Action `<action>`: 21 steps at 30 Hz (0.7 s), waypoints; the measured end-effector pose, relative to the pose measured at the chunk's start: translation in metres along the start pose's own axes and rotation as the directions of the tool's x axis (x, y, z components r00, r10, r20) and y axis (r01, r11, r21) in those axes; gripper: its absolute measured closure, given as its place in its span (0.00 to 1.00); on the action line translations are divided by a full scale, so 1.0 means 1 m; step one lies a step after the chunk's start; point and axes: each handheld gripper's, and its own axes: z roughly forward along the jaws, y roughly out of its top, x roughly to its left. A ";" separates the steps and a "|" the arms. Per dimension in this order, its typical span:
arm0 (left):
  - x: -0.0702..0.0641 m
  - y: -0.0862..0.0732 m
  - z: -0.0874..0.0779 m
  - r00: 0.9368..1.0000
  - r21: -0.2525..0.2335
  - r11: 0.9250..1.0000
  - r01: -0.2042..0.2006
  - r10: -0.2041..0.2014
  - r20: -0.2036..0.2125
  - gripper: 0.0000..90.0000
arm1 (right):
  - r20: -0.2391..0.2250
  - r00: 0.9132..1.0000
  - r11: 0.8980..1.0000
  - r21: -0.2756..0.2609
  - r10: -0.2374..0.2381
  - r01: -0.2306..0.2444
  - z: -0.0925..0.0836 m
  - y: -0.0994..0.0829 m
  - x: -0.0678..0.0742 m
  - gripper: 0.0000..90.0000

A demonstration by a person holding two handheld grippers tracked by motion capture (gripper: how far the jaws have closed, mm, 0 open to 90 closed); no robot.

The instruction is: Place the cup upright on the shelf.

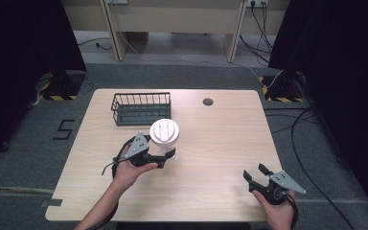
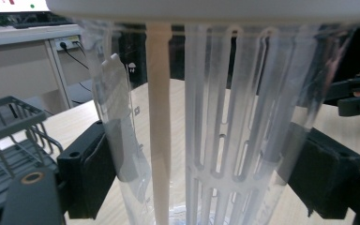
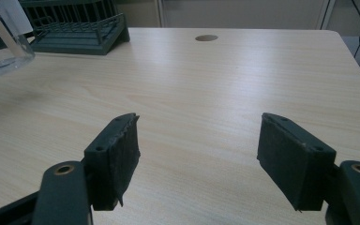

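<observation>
Wire basket [image 1: 141, 108], dark, sits near the table's [image 1: 220, 158] far edge, left of centre; empty as far as the high view shows. In the left gripper view its corner [image 2: 9, 136] is at the left, just beyond the jaw.

Clear plastic container [image 1: 164, 139] w/ white lid stands upright just in front of the basket's right end, roughly mid-table, a bit left. Inside it: a white slotted insert and a pale stick-like piece, both seen through the wall in the left gripper view [image 2: 206, 131].

Left gripper [image 1: 165, 157] comes at the container from the near-left side, hand [image 1: 129, 170] behind it. Jaws sit either side of the container's lower body, pads [image 2: 91, 168] pressed against the clear wall, so it's pinching the container.

Small dark round hole [image 1: 208, 101] in the tabletop near the far edge, right of centre.

Right gripper [image 1: 256, 172] is by the near right corner, well apart from the container, held in the right hand [image 1: 278, 206]. Jaws spread wide, nothing but bare wood btw the pads [image 3: 115, 159]
</observation>
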 end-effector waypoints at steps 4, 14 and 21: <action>0.006 0.006 -0.001 1.000 -0.006 1.000 -0.005 0.005 -0.014 0.19 | 0.000 1.000 1.000 0.000 0.001 -0.001 0.000 0.000 0.000 0.34; 0.019 0.018 -0.003 0.999 -0.013 1.000 -0.015 0.014 -0.049 0.19 | 0.001 1.000 1.000 0.001 0.003 -0.003 0.000 0.000 0.000 0.34; 0.029 0.027 -0.002 0.997 -0.022 1.000 -0.016 0.015 -0.073 0.19 | 0.000 1.000 1.000 0.000 0.005 -0.005 0.000 0.000 0.000 0.34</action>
